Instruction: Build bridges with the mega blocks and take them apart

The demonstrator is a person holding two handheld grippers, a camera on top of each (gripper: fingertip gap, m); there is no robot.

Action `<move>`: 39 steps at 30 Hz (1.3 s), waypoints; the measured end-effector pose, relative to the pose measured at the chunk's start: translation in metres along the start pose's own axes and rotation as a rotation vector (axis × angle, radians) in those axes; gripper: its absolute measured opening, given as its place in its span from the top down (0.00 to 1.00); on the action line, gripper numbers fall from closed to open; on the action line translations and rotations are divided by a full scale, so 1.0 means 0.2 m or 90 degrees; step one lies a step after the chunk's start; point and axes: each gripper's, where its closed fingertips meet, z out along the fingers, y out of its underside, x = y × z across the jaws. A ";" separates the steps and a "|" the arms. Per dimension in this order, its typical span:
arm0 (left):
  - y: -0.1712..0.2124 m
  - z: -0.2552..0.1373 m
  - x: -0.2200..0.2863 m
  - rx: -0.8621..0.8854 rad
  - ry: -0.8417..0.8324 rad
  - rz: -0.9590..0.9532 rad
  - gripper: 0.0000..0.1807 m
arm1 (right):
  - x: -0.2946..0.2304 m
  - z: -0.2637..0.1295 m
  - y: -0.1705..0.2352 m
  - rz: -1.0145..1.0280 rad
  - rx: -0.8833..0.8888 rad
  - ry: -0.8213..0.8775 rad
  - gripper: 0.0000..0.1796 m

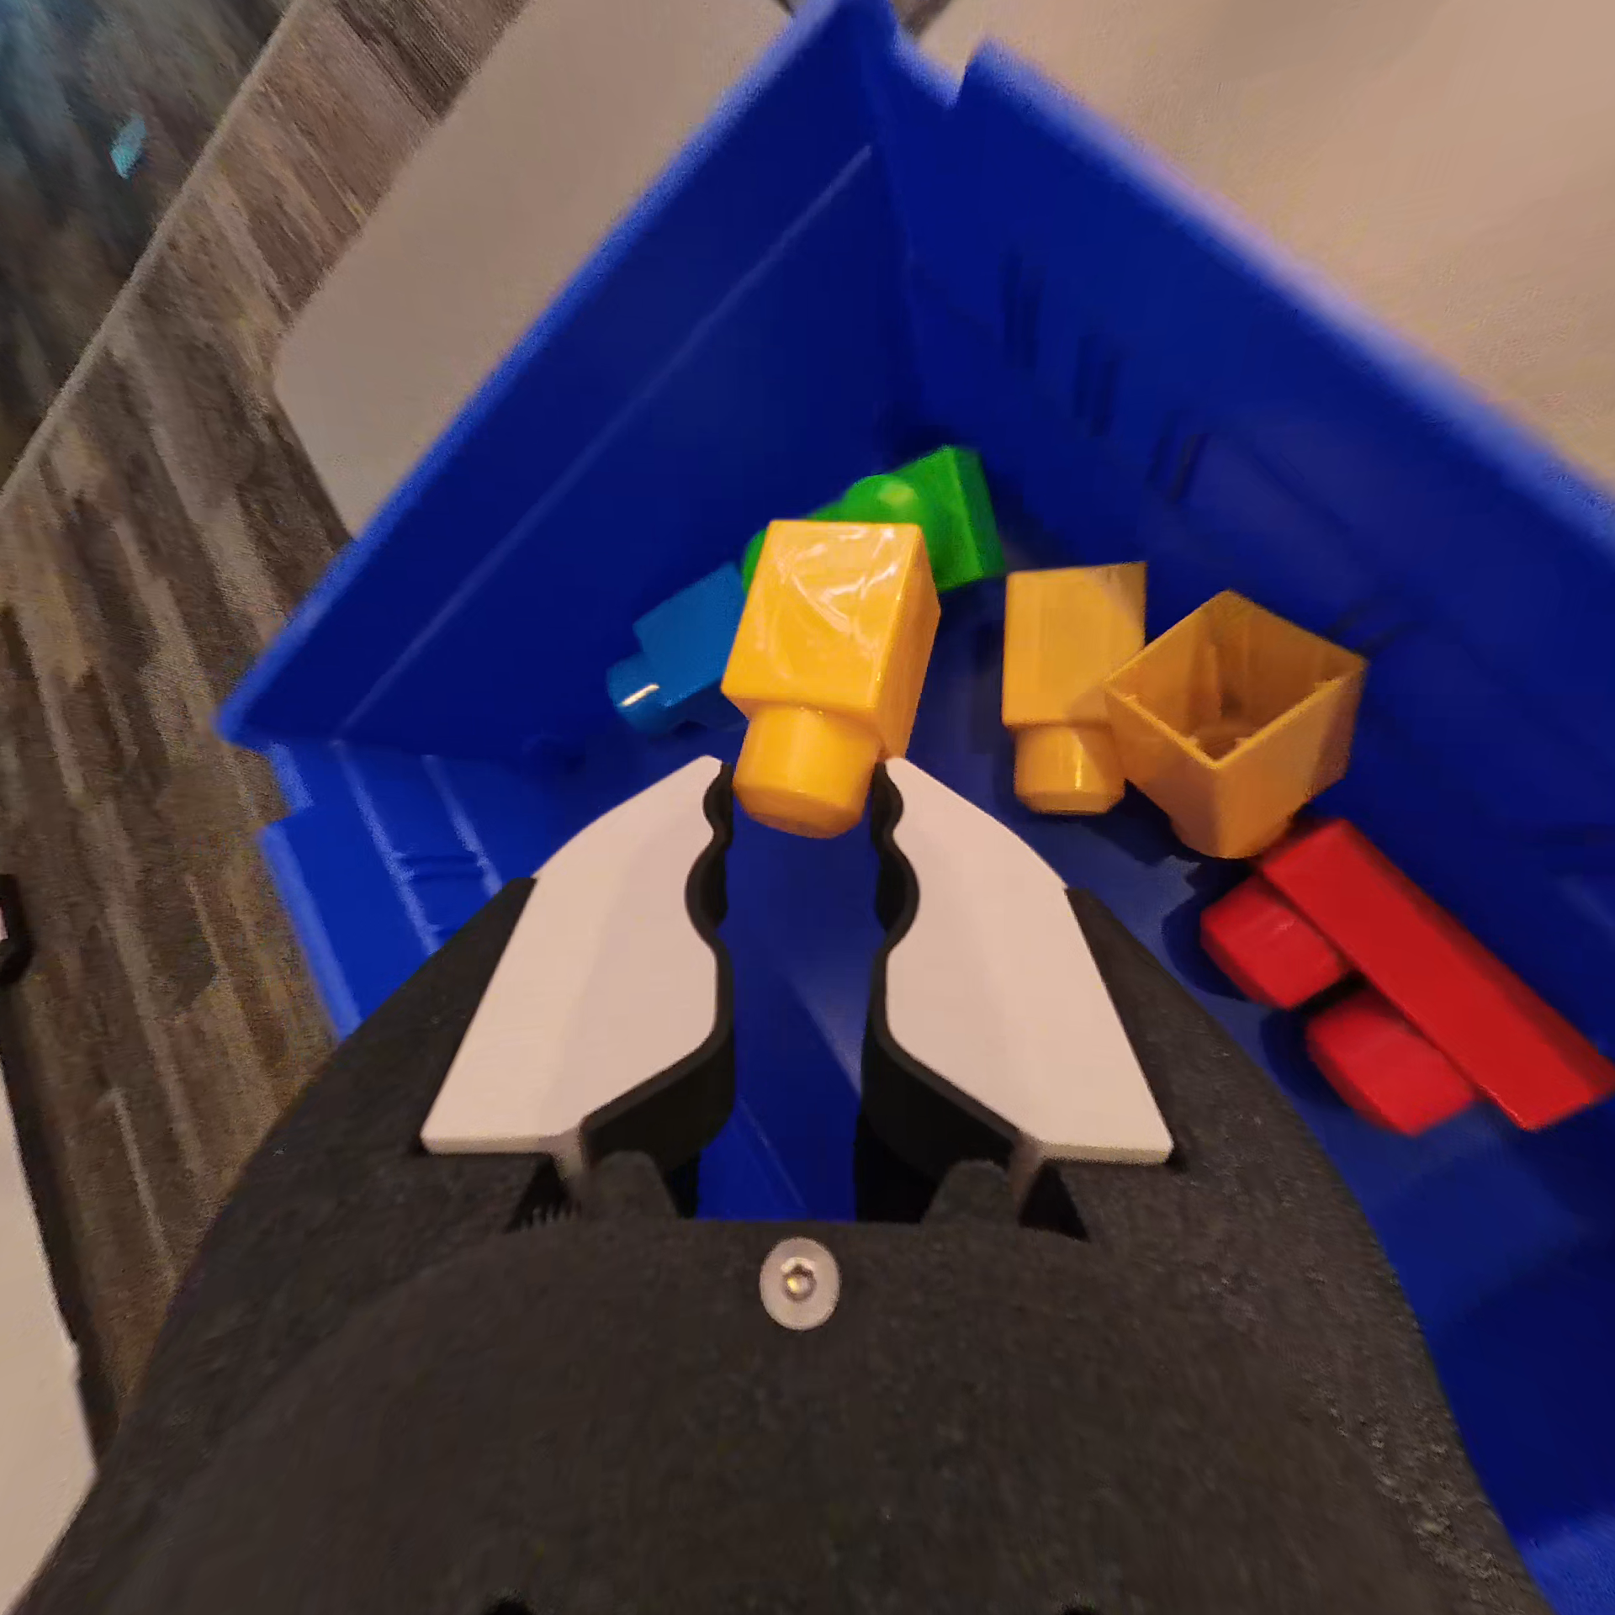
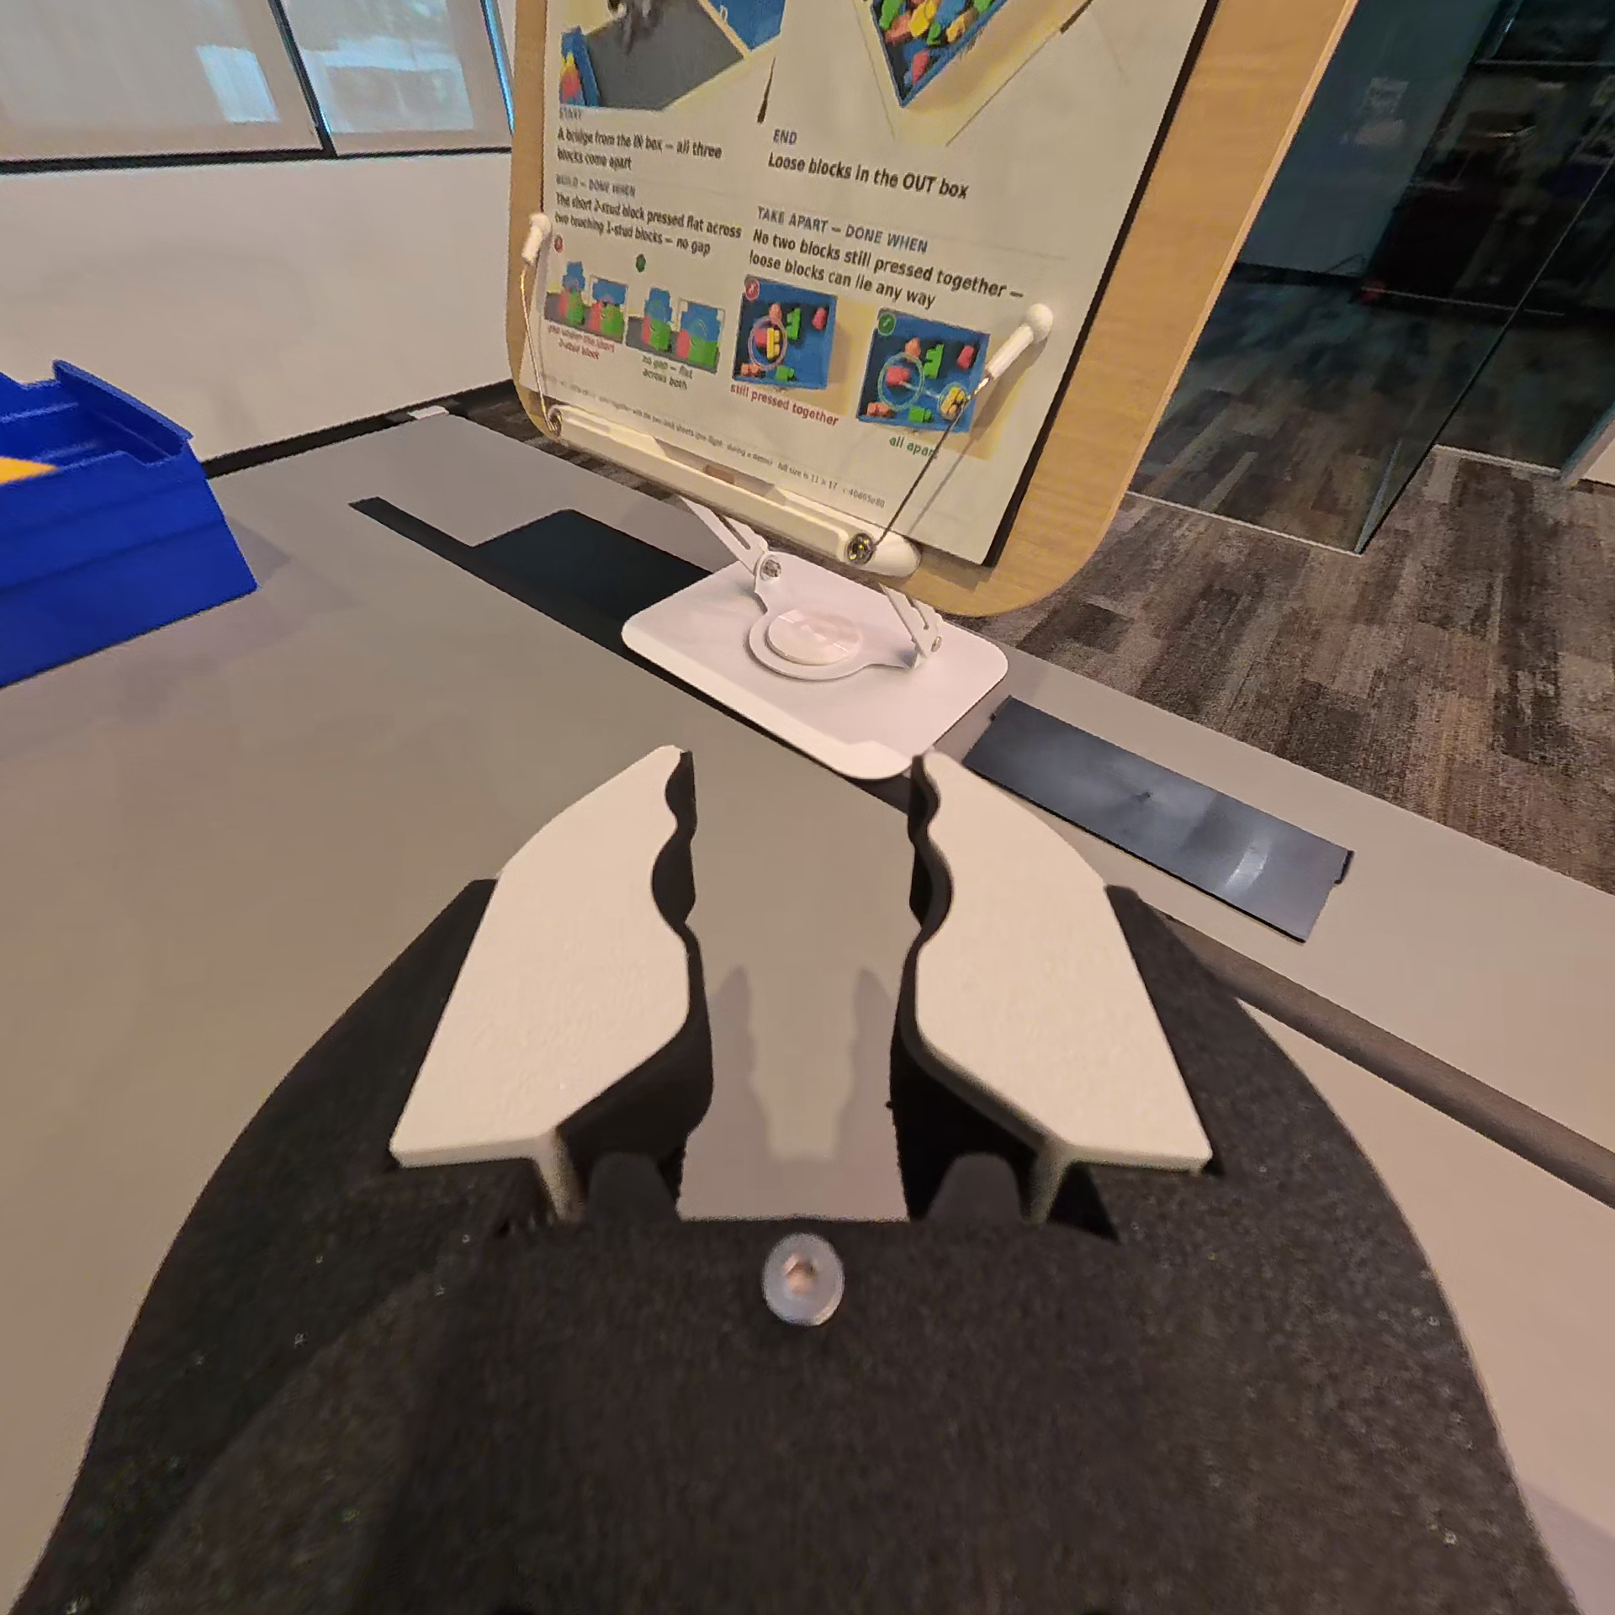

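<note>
Mega blocks of hard glossy plastic lie loose in a deep blue plastic bin (image 1: 612, 419) that sits on a pale grey table (image 2: 350, 786). At the left of the heap is a small blue one-stud block (image 1: 677, 660) on its side, with a green block (image 1: 948, 516) behind it against the far wall. In front of both, a yellow one-stud block (image 1: 826, 655) points its stud towards the left gripper (image 1: 800, 778), whose white fingertips (image 1: 690, 786) sit either side of that stud with the jaws only narrowly parted; whether they actually pinch it I cannot tell. Further right lie a second yellow one-stud block (image 1: 1062, 664), then a third yellow block (image 1: 1241, 725) tipped to show its hollow underside, and nearest on the right a long red two-stud block (image 1: 1416, 970). Over on the right side of the table, the right gripper (image 2: 800, 778) hovers above the bare surface, jaws apart and holding nothing. Beyond it stands a wooden instruction board (image 2: 1092, 437) on a white hinged stand (image 2: 926, 699), and a corner of the blue bin shows at the far left.
</note>
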 end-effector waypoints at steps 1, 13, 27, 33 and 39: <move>-0.03 -0.05 -0.01 0.006 -0.007 0.006 0.83 | 0.00 0.00 -0.01 0.002 0.005 -0.003 0.74; -0.52 -0.36 0.37 0.071 0.051 0.133 0.83 | -0.12 -0.06 -0.14 0.014 0.059 -0.071 0.74; -0.99 0.19 1.72 0.158 0.348 0.243 0.84 | -0.13 -0.08 -0.11 -0.006 0.030 -0.082 0.73; -0.99 0.29 1.76 0.154 0.325 0.253 0.84 | -0.13 -0.05 -0.08 -0.031 0.008 -0.080 0.73; -0.96 0.30 1.73 0.158 0.310 0.248 0.80 | -0.15 -0.04 -0.09 -0.024 0.015 -0.093 0.73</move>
